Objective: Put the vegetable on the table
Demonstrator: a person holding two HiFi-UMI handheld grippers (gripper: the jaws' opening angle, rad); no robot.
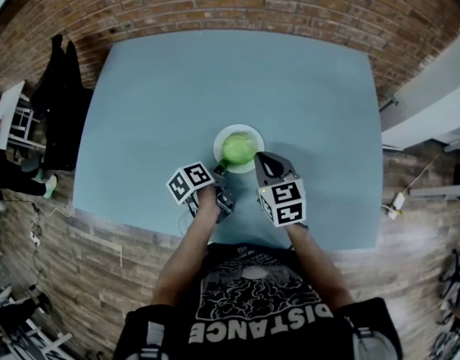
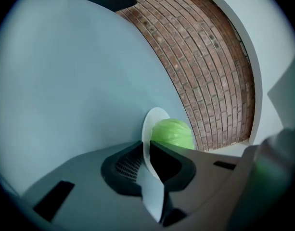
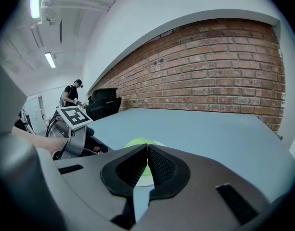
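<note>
Grey-blue bench surface is bare except for one white plate, which sits close to the near edge, roughly midway between the two near corners. Start at the left: your left gripper comes in from the near edge and is clamped on the plate's near-left rim. The left gripper view confirms this, with the rim running edge-on between the two pads at the left gripper. At the centre, the vegetable, a round pale-green head, rests on the plate and has not yet been moved to the bench. From the left gripper's side it shows just beyond the pinched rim. To the right, your right gripper hovers at the plate's near-right side, just beside the vegetable; contact cannot be confirmed from the head view. Its jaws are closed together and carry nothing, as the right gripper view shows, with the vegetable visible past the tips. The step in hand appears to be steadying the plate before the pick. For the next move you would probably need to part the right jaws wide enough for the round head. Close on its sides, lift it clear of the rim, and set it on bare surface toward the right edge while the left gripper restrains the plate.
</note>
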